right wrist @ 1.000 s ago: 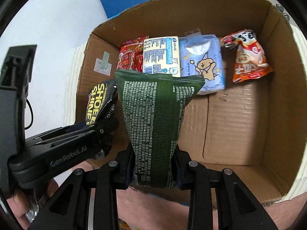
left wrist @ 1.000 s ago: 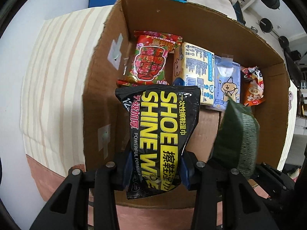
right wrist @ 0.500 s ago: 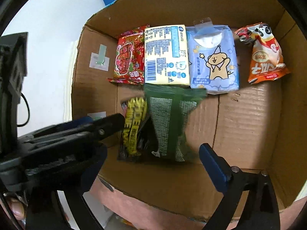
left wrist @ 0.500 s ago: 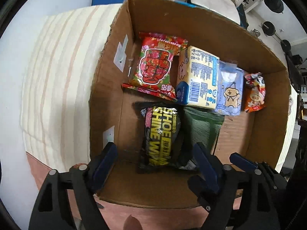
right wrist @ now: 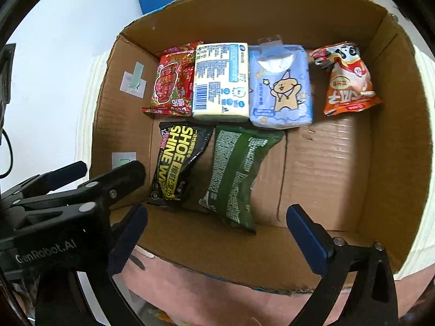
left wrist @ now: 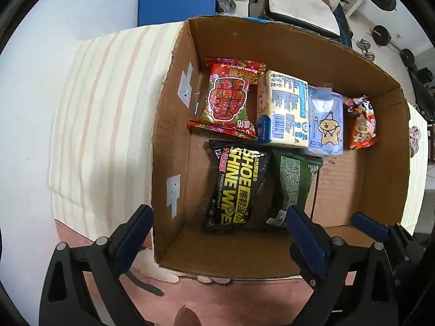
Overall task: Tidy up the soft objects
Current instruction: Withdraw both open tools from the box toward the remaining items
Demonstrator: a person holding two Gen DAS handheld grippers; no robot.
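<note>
- Your left hand-held gripper (left wrist: 217,233) hangs over the near edge of the cardboard box (left wrist: 285,46); its jaws have just been opening and now stand wide apart; nothing is between them.
- Your right hand-held gripper (right wrist: 216,231) is the same; its jaws have just been opening too; they stand wide and hold nothing.
- The black shoe wipes pack (left wrist: 236,187) lies flat on the box floor, in the near row, on the left; no pad touches it.
- The green pack (left wrist: 293,182) lies right beside it; in the left wrist view their edges touch; in the right wrist view it leans a little, with its near end swung to the right.
- Behind them is a far row along the back wall; from left to right you see the red snack bag (left wrist: 229,100), the yellow tissue pack (left wrist: 284,108), the blue pack with a bear on it (left wrist: 326,122), and the orange snack bag (left wrist: 363,125).
- The first three of that row sit pressed side by side; the orange bag sits a bit apart, near the right wall.
- The right part of the box floor, in front of the orange bag, is bare cardboard.
- The box stands on a striped cloth (left wrist: 103,108), cream with pale orange lines.
</note>
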